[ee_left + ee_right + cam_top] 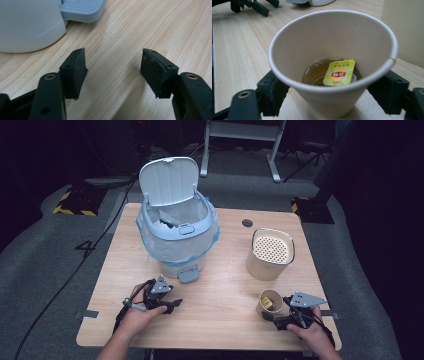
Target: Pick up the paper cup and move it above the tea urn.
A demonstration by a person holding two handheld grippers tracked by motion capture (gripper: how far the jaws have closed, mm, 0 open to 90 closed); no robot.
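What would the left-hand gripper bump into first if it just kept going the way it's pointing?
Probably nothing soon. The left gripper, jaws open and empty, points across bare table. The white bin and its grey pedal lie off to the left of that line in its own view, though depth is hard to judge.

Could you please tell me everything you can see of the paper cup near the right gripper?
The paper cup is a plain beige, tapered cup with a rolled rim, standing upright on the wooden table near its front right corner, in front of the taller beige canister. At its bottom lies a little brown tea with a yellow tea-bag tag. The right gripper has one black jaw on each side of the cup's lower wall; whether the pads press on it is unclear.
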